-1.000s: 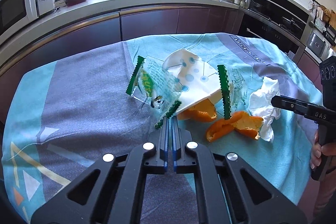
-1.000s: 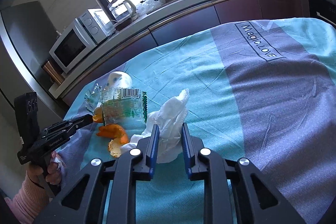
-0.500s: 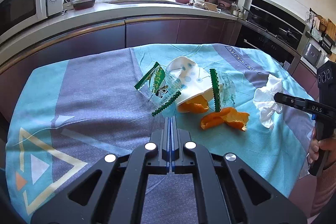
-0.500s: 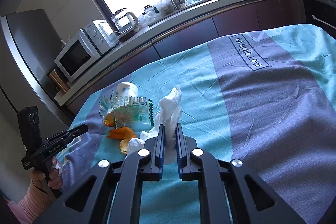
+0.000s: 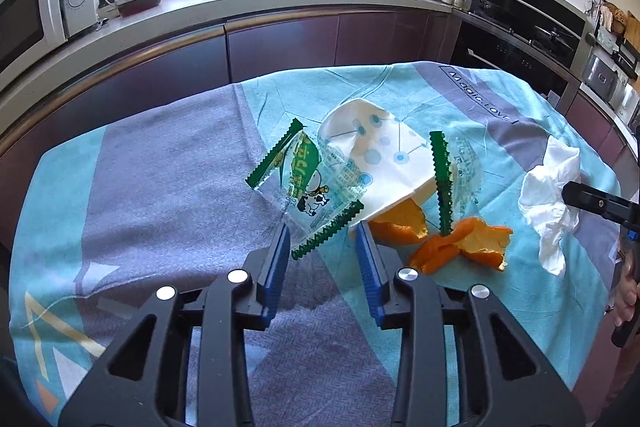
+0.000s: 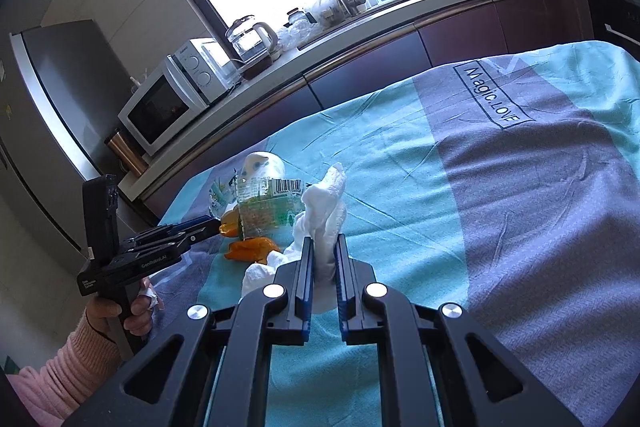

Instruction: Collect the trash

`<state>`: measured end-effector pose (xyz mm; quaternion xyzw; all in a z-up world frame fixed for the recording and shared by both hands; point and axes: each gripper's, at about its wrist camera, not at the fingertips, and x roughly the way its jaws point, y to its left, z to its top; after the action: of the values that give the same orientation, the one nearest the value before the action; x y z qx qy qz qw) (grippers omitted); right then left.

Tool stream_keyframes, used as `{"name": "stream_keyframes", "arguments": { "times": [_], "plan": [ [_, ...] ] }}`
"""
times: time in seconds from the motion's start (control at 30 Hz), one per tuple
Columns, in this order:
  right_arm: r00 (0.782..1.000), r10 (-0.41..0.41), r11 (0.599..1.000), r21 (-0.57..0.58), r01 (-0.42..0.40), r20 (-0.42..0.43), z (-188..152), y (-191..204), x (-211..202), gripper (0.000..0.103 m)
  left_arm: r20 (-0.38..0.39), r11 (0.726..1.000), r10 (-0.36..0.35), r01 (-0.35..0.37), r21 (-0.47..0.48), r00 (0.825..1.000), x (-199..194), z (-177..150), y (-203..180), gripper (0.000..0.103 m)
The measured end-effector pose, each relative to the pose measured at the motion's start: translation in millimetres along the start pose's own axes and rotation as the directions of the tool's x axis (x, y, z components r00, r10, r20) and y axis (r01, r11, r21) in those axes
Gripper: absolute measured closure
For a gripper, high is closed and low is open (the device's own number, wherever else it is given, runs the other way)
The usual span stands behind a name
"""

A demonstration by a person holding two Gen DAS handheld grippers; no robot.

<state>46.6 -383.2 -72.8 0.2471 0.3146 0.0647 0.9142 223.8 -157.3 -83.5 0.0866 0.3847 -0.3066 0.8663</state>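
**Tissue pinched, wrapper between opening jaws**

Left wrist: the left gripper (image 5: 322,233) is opening, jaws narrowly apart around a green-edged wrapper (image 5: 306,187) mid-table (image 5: 160,167), beside orange peel (image 5: 460,243).

Right wrist: the right gripper (image 6: 323,247) clamps the white tissue (image 6: 326,211) near the table's left edge.

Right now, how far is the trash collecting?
Nothing looks collected yet. In hand: the right gripper pinches the white tissue. The left gripper is opening around the clear wrapper. Left on the cloth: paper cup, second wrapper, orange peels.

Black grippers with blue-lined fingers (image 5: 276,263), silver screws, white lettering; a pink ribbed sleeve (image 6: 64,367).
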Motion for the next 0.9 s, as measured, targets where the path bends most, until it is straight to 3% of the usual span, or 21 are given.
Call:
{"name": "stream_keyframes", "arguments": {
  "times": [0.07, 0.13, 0.17, 0.57, 0.6, 0.63, 0.67, 0.9],
  "plan": [
    [1.0, 0.0, 1.0, 0.0, 0.0, 0.002, -0.1, -1.1, -0.6, 0.094, -0.015, 1.0, -0.03, 0.03, -0.007, 0.999, 4.4, 0.5, 1.8, 0.09],
    [1.0, 0.002, 1.0, 0.003, -0.002, 0.003, -0.3, -2.6, -1.1, 0.094, -0.019, 0.999, -0.048, 0.048, -0.008, 0.999, 5.7, 0.0, 1.6, 0.101],
    [1.0, 0.003, 1.0, 0.003, -0.003, 0.004, -0.1, -2.9, -1.1, 0.094, -0.014, 0.999, -0.046, 0.046, -0.006, 0.999, 4.9, -0.2, 0.9, 0.102],
    [0.998, 0.06, 0.997, -0.04, -0.059, 0.016, 2.4, 17.9, -3.2, 0.094, 0.054, 0.998, -0.057, 0.059, -0.028, 0.997, -30.5, -14.6, -1.4, 0.101],
    [0.998, 0.065, 0.997, -0.041, -0.065, 0.016, 2.3, 19.6, -2.2, 0.094, 0.047, 0.997, -0.058, 0.06, -0.041, 0.997, -31.8, -15.5, -0.5, 0.099],
    [0.997, 0.07, 0.997, -0.042, -0.07, 0.013, 2.2, 21.3, -1.0, 0.094, 0.039, 0.996, -0.068, 0.07, -0.053, 0.997, -32.7, -17.2, 1.6, 0.087],
    [0.997, 0.073, 0.996, -0.043, -0.072, 0.011, 1.8, 22.7, 0.2, 0.094, 0.04, 0.995, -0.073, 0.075, -0.061, 0.997, -33.8, -18.8, 3.2, 0.081],
    [0.996, 0.086, 0.995, -0.042, -0.086, -0.008, -0.8, 23.3, 7.3, 0.094, 0.066, 0.992, -0.021, 0.029, -0.124, 0.998, -44.0, -24.6, 20.8, 0.078]
  ]
}}
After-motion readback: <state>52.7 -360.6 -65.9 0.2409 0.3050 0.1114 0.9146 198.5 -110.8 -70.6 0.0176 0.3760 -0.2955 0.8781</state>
